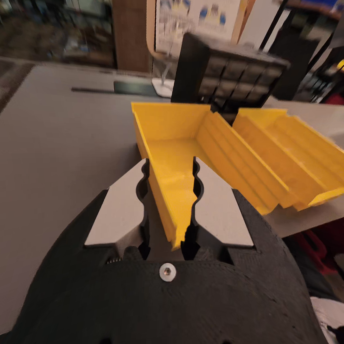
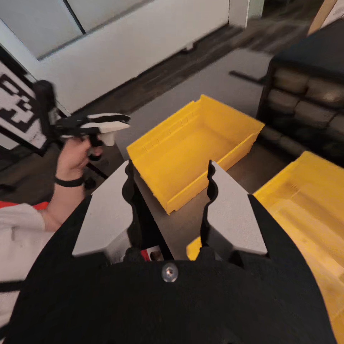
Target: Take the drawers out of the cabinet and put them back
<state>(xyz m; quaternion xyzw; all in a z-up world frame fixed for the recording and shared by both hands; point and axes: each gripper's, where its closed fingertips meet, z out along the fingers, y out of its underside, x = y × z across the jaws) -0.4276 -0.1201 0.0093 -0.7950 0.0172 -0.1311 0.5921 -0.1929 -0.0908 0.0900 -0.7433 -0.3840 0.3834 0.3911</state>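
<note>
Two empty yellow drawers lie side by side on the grey table (image 1: 55, 149) in front of the black cabinet (image 1: 232, 78) with its small grey drawers. My left gripper (image 1: 170, 160) is open and hovers over the near left corner of the left drawer (image 1: 171, 130), whose left wall shows between the jaws. The other drawer (image 1: 288, 149) lies to its right. In the right wrist view my right gripper (image 2: 170, 162) is open and empty above the table, between the left drawer (image 2: 195, 149) and the right drawer (image 2: 307, 232). The cabinet (image 2: 307, 93) stands at the far right.
A person's hand (image 2: 72, 163) with a black wristband holds the left gripper (image 2: 126, 121) beside the left drawer, off the table's edge. A black-and-white patterned board (image 2: 16, 111) stands behind it. A white stand base (image 1: 162, 87) sits left of the cabinet. The table's near edge (image 1: 297, 229) runs by the right drawer. Spacing between my two grippers at the tips: around 25 centimeters. From my right tips it is roughly 25 centimeters to the black cabinet (image 1: 232, 78); from my left, 35 centimeters. It turns up in the right wrist view (image 2: 320, 103) as well.
</note>
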